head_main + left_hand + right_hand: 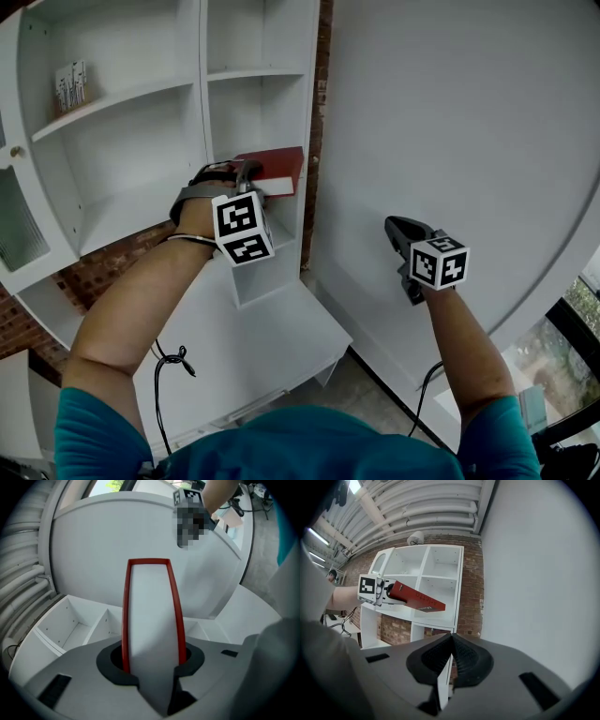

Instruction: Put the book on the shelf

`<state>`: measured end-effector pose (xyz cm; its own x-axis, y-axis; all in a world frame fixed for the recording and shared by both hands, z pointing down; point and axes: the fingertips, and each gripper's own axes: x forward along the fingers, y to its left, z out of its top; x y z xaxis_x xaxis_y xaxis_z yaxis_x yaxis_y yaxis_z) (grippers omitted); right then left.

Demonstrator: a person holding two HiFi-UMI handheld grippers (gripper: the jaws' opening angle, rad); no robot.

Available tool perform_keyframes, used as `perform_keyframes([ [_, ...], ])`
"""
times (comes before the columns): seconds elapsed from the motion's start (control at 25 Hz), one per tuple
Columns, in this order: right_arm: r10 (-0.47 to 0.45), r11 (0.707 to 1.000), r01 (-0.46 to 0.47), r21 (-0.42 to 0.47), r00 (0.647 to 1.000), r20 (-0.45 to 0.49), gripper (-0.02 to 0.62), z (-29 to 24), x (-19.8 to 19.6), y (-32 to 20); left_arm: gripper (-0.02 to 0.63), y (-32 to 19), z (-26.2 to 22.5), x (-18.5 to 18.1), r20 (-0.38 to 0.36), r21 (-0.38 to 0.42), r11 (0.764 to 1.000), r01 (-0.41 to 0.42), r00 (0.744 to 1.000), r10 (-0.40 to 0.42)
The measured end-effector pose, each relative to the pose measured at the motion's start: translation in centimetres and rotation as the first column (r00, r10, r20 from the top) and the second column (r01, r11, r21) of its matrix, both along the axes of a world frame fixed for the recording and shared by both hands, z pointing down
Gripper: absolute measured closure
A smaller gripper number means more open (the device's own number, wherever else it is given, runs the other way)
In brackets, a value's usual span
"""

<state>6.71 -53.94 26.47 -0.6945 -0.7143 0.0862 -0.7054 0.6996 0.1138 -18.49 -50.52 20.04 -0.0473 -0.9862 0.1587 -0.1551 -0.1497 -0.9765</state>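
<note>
A red-covered book (279, 170) is clamped between the jaws of my left gripper (251, 184), held up in front of the white shelf unit (201, 94), at a compartment in its right-hand column. In the left gripper view the book (150, 616) stands on edge between the jaws, white page block facing me. The right gripper view shows the book (417, 600) tilted before the shelf unit (436, 578), with the left gripper (377, 590) behind it. My right gripper (398, 228) is off to the right, away from the shelf, its pads (461, 656) closed together on nothing.
A large round white tabletop (450, 141) fills the right side beside the shelf. Behind the shelf is a red brick wall (103, 267). Small boxed items (70, 86) sit in an upper-left compartment. A cable (173, 361) hangs below my left arm.
</note>
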Motion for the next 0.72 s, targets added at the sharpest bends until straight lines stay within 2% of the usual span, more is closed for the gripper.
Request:
perform_keyframes([
  [0.2,0.001,1.000,-0.001,-0.007,1.000,-0.002,0.573,0.7,-0.1,-0.1,0.436,-3.3,1.1,-1.1,0.034,-0.054,0.992,0.116,0.993,-0.114],
  [0.44,0.017,1.000,-0.017,-0.008,1.000,-0.006,0.573,1.2,0.7,0.0,0.436,-7.2,2.9,-1.6,0.078,-0.088,0.978,0.188,0.980,-0.181],
  [0.72,0.049,0.999,-0.049,-0.017,0.999,0.000,0.572,1.8,2.8,0.1,0.436,-10.7,4.9,-3.3,0.149,-0.098,0.957,0.274,0.955,-0.258],
])
